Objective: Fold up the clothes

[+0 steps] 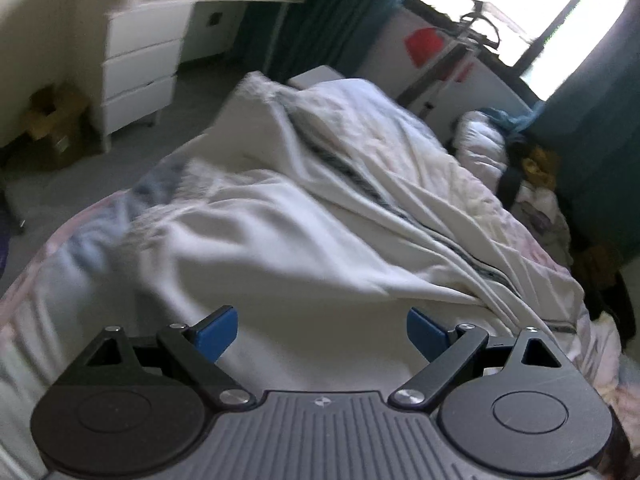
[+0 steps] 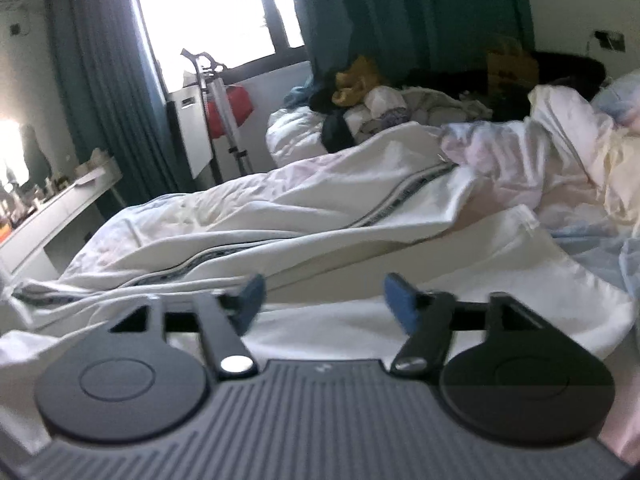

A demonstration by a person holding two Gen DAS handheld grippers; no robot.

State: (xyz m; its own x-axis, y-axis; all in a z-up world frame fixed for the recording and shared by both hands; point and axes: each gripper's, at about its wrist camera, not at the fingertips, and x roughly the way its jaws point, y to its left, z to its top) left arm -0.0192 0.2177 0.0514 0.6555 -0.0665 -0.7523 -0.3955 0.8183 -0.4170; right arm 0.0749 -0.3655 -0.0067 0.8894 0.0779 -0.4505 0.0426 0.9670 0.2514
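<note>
— Grippers first: what are the 2 doing?

— Left gripper point(image 1: 322, 330) is spread wide, its blue pads point(image 1: 218, 334) far apart with nothing between them. It hangs over the near part of a white garment point(image 1: 304, 248). Right gripper point(image 2: 322, 300) is also released, pads apart, empty, low above the same white garment point(image 2: 320, 216).

— Where does the garment lie?

— On the bed point(image 1: 52, 272), spread lengthwise and rumpled into long folds. A dark patterned stripe point(image 1: 360, 184) runs along it in the left wrist view; the same stripe point(image 2: 404, 196) shows from the side in the right wrist view. A flat white panel of cloth sits just ahead of the right gripper, touching the striped part.

— Anything else on the bed?

— A heap of other clothes point(image 2: 372, 100) at the far end, with something yellow and something dark in it; too blurred to name the pieces.

— And the room?

— A white drawer unit point(image 1: 136, 68) stands beside the bed, teal curtains point(image 2: 408, 12) hang by a bright window point(image 2: 208, 12), and a metal stand point(image 2: 216, 92) sits below the window.
</note>
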